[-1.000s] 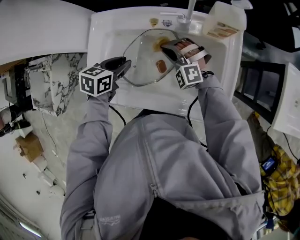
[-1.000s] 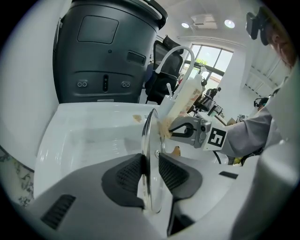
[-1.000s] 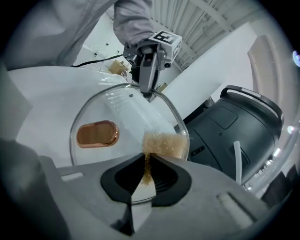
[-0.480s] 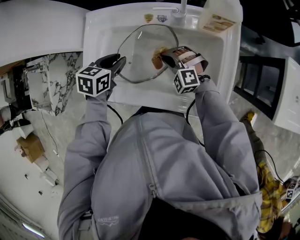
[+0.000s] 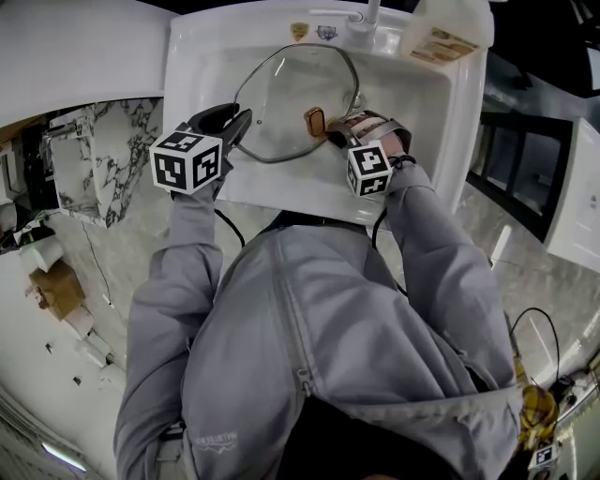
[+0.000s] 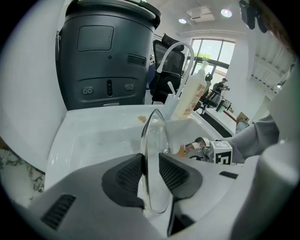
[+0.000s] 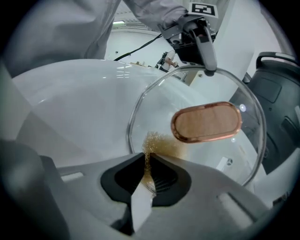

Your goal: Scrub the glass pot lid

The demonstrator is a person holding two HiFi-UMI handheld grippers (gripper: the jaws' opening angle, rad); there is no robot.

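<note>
Head view first: where is the glass lid point(image 5: 281, 94)?

In the white sink point(image 5: 422, 122), leaning at a tilt inside the basin. Its copper-coloured handle point(image 5: 314, 120) shows toward the right side. A tap point(image 5: 372, 11) and a pale bottle point(image 5: 441, 33) stand at the far rim.

And the grippers there?

The left gripper point(image 5: 242, 127) meets the lid's left rim. The right gripper point(image 5: 332, 137) sits just beside the handle, over the glass. Grey sleeves point(image 5: 187, 272) run back from both.

Left gripper view?

The lid point(image 6: 154, 140) shows edge-on, standing up between the two dark pads, which pinch its rim from either side. Beyond it are the basin, the curved tap point(image 6: 176, 49), the bottle point(image 6: 191, 93) and a big dark container point(image 6: 108, 51) behind the sink. The right gripper's marker cube point(image 6: 222, 152) shows low on the right, in the basin.

Right gripper view?

Its jaws are nearly together, nipping a golden scrub pad point(image 7: 152, 145). The pad's frayed edge looks to lie against the glass near the lid's lower rim — just below and left of the handle point(image 7: 206, 123). A pale strip point(image 7: 139, 206) hangs down between the pads. At the top of the lid the left gripper point(image 7: 208, 70) clamps the rim.
</note>
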